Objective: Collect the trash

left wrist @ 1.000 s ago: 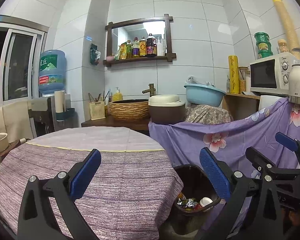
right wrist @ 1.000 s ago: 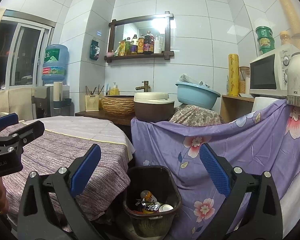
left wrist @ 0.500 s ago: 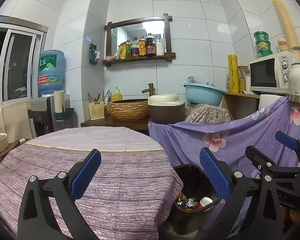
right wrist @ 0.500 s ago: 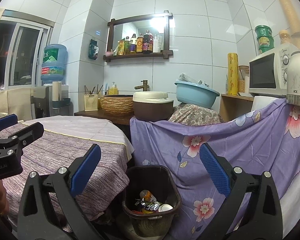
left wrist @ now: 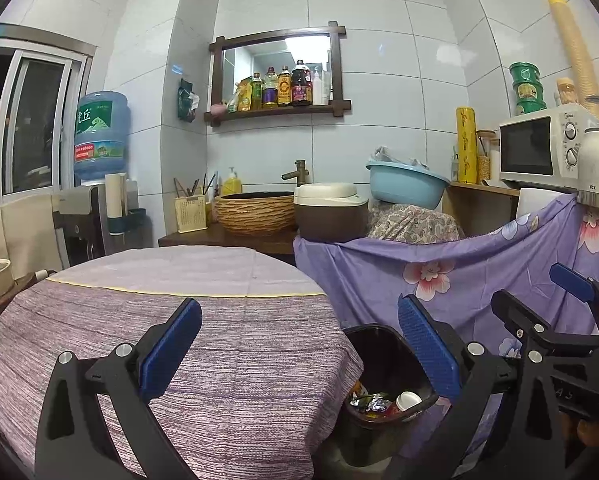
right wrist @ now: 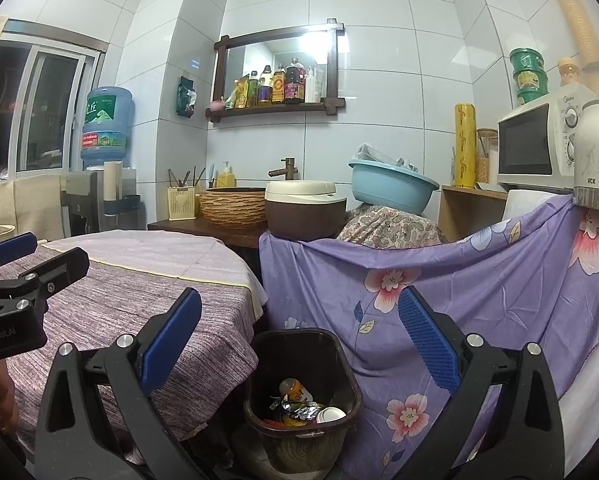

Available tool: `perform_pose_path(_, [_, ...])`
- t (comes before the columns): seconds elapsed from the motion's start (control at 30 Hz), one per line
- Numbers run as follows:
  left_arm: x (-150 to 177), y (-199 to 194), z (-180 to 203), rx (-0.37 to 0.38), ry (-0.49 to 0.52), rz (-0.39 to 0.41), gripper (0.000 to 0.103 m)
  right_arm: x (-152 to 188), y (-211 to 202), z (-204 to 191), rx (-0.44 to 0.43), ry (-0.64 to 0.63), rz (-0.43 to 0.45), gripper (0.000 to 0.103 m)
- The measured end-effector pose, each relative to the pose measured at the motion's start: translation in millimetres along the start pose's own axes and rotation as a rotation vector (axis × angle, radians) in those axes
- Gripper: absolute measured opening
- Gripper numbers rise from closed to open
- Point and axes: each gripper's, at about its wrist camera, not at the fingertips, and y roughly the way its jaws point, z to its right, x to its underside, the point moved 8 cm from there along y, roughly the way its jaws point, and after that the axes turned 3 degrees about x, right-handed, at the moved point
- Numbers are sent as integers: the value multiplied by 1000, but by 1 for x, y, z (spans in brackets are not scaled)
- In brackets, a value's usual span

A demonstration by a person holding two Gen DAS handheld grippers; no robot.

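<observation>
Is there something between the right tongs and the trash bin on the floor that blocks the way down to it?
Nothing visible blocks it. The right tongs are open and empty, and the bin stands open-topped just below them, between the table edge and the purple flowered cloth. Wrappers and a cup already lie inside.

Woven basin (left wrist: 255, 214) on back counter; rice cooker (left wrist: 329, 216) just right of it, chopstick holder (left wrist: 190, 213) left, bottle shelf (left wrist: 279, 108) above, microwave (left wrist: 539, 148) far right.
</observation>
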Motion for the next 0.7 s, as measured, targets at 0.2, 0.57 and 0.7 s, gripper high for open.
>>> perform_pose_path(0.2, [0,1,1,1,-1,-3,98,1,1,-1,1,0,-5,97])
perform_pose_path(0.57, [2,1,2,1,-2,-7,98,3,2,-2,5,6,-9,97])
perform_pose_path(0.7, [2,2,1,2,-2,-6,98,3,1,-3,6,7,-9,97])
